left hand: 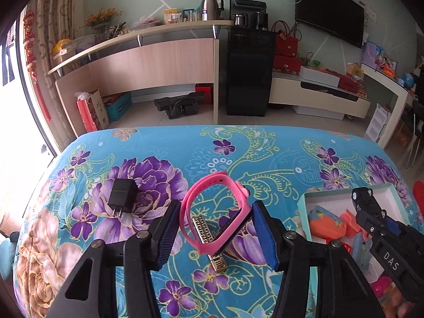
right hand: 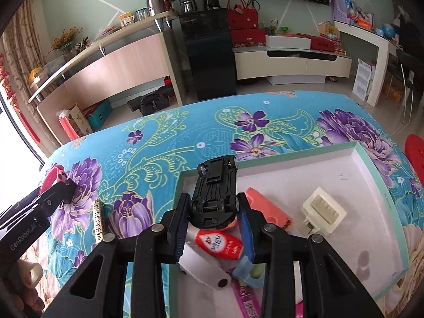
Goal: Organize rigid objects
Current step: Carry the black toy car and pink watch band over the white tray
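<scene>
This is a home living room. A wall-mounted television (left hand: 330, 18) hangs above a low cream TV cabinet (left hand: 318, 98) stacked with red gift boxes (left hand: 287, 63). A curved wooden bar shelf (left hand: 137, 33) carries a steel thermos jug (left hand: 210, 5), jars and a vase of flowers (left hand: 102, 22). Patterned curtains (left hand: 53, 39) frame a bright window, and a floral cloth (left hand: 238, 153) covers the counter.

Both grippers: black plastic linkage arms w/ silver pivot screws, ribbed blue finger pads (left hand: 261, 234); white "GenRobot.AI" and "DAS" lettering.
</scene>
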Tool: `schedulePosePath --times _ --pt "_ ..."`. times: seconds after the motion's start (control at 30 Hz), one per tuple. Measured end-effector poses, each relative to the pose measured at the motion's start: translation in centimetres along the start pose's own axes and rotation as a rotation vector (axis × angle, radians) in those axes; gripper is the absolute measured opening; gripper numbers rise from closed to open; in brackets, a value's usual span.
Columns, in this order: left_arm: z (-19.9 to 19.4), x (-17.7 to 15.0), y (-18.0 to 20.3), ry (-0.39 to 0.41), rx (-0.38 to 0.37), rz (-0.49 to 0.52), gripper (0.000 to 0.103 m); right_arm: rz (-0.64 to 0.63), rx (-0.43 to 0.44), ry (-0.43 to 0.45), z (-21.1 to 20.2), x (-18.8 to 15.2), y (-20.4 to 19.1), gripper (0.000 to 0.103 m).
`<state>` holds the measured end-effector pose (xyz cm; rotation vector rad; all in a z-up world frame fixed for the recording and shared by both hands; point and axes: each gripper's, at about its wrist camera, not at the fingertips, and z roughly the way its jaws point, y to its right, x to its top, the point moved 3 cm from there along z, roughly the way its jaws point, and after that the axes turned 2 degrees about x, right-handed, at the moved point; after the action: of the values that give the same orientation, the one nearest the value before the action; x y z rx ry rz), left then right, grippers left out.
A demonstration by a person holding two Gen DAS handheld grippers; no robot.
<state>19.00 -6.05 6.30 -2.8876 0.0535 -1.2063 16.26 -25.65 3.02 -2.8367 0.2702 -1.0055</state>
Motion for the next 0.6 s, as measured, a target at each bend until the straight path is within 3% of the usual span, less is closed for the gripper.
schedulePosePath --times 0.37,0.6 --pt "0.1 -0.9 9.1 -0.019 -0.123 0.173 0.058 0.075 -0.099 0.013 -0.8 0.6 6.3 0.036" --pt "1.0 -2.0 13.2 -0.043 -0.145 0.212 0.058 0.177 -0.126 -0.015 -0.8 0.1 10.0 0.036"
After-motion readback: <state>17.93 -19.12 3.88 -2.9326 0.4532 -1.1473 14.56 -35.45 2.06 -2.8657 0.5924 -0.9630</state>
